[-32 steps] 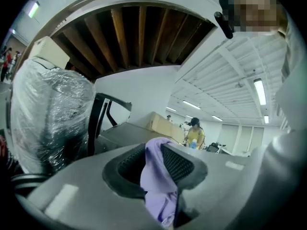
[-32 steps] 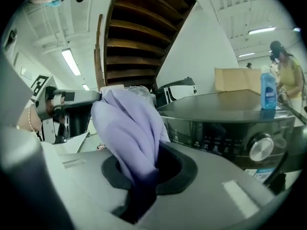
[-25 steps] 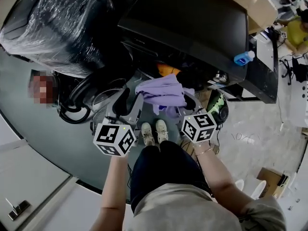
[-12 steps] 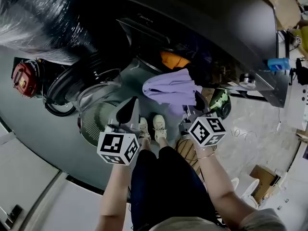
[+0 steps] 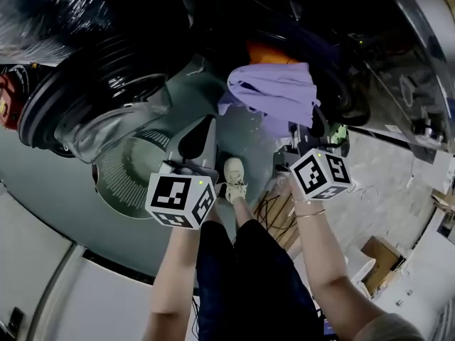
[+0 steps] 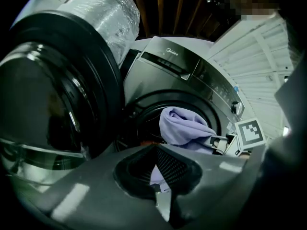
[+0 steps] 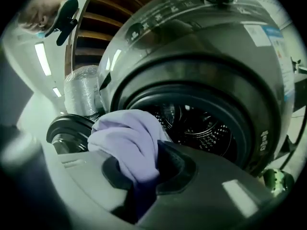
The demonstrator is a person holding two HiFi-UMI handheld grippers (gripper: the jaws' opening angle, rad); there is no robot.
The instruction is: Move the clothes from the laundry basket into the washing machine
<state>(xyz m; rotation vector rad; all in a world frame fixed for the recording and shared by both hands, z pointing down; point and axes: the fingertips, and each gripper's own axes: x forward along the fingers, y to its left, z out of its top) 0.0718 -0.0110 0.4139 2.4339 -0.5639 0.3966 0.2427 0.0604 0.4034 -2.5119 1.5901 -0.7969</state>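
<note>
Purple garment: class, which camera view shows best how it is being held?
The right gripper view: the purple garment is pinched between the right gripper's jaws. The head view shows it draped before the washing machine; the left gripper view, in front of the drum opening.

A plastic-wrapped bundle (image 5: 50, 9) sits at upper left, a cardboard box (image 5: 381, 256) at lower right

- lilac garment (image 7: 127, 143): soft matt cloth, creased.
- right tool (image 7: 144, 169), left tool (image 6: 156, 169): smooth matt grey plastic; dark ribbed pads.
- washing machine (image 7: 216, 47): smooth grey shell, satin sheen.
- drum (image 7: 201, 128), at 3 o'clock from the garment: perforated bright metal.
- door (image 6: 53, 95): glossy dark glass, silvery rim.
- bundle (image 6: 105, 13), at 1 o'clock from the door: crinkled shiny plastic film.
- marker cube (image 5: 181, 201): matt black-and-white print.
</note>
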